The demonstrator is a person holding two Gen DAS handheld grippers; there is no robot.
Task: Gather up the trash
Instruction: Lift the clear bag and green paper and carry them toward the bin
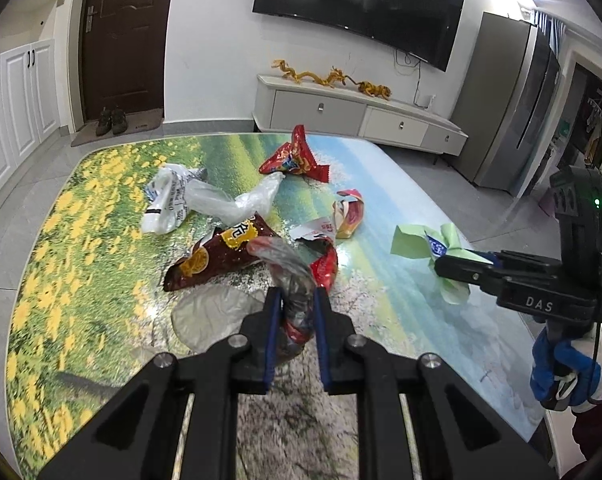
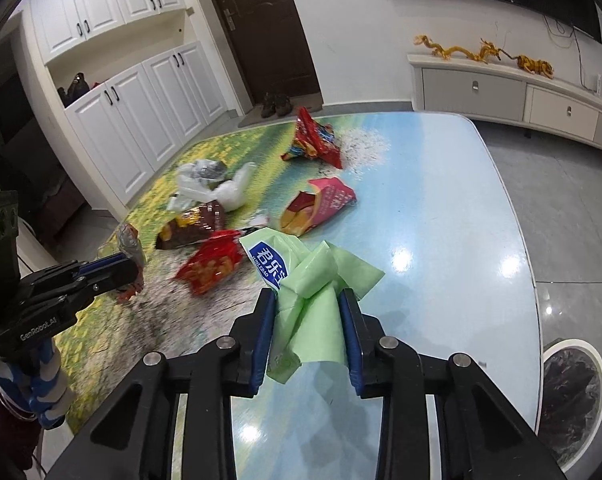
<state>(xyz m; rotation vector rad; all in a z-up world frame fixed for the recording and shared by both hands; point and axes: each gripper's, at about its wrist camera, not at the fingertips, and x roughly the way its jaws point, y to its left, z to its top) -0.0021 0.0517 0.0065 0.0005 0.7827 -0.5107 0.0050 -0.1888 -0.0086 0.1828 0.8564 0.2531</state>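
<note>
While the round black-lined bin (image 2: pixel 573 396) sits beside the bench (image 2: pixel 441 208), your left hand-held gripper (image 1: pixel 295 300) pinches a crumpled clear plastic wrapper (image 1: pixel 289 272) and your right hand-held gripper (image 2: pixel 307 308) pinches a light green plastic bag (image 2: pixel 317 292).

2 fisheye wrist views, each looking forward and down along its own claw at the same littered surface (image 1: pixel 101 200).

The left view rides just behind the left claw (image 1: pixel 295 300), facing the television wall, with the right claw (image 1: pixel 453 272) at its right edge. The right view sits just behind the right claw (image 2: pixel 307 304), facing the white cupboards (image 2: pixel 141 120) and door, with the left claw (image 2: pixel 121 268) at its left edge. Both share the wrappers mid-surface and the drawer unit.
</note>
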